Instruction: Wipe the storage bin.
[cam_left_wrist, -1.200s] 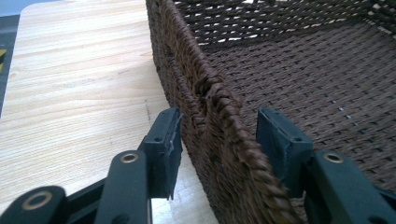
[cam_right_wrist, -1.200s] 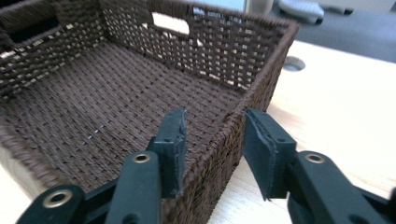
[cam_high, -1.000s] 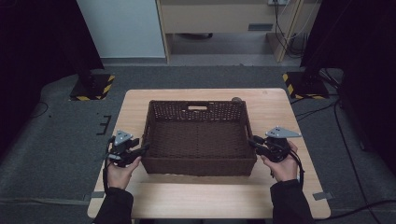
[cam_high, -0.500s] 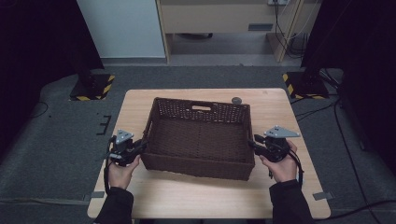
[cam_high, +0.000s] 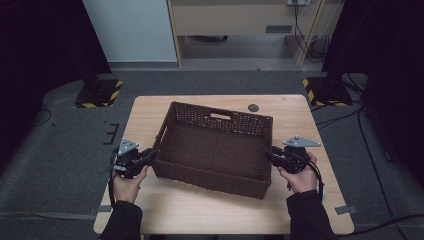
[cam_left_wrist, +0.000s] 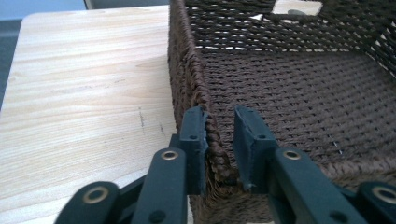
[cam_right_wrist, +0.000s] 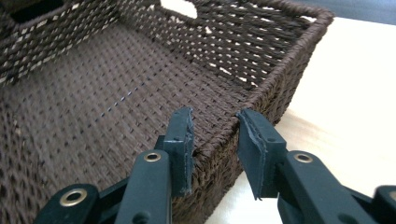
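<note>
Here, your counter (cam_high: 150, 115) is a pale wooden top, and the dark woven basket (cam_high: 215, 150) sits on its middle, skewed so that its far left corner points away from you and its near right corner comes close to the counter's near edge. A cut-out handle (cam_high: 220, 116) shows in the basket's far wall, and a small dark round disc (cam_high: 253, 107) lies on the counter just beyond the basket's far right corner.

Your left tongs (cam_high: 145, 157) straddle the basket's left wall near its near corner. In the left gripper view those left tongs (cam_left_wrist: 219, 140) are drawn together on the braided rim, one jaw outside against the weave and one inside, so they are clamped on the basket.

Your right tongs (cam_high: 272, 155) reach the basket's right wall from the right side. In the right gripper view these right tongs (cam_right_wrist: 215, 140) straddle the rim, one jaw inside, the other outside and standing clear of the wall; they have just been closing, with the rim between them.
</note>
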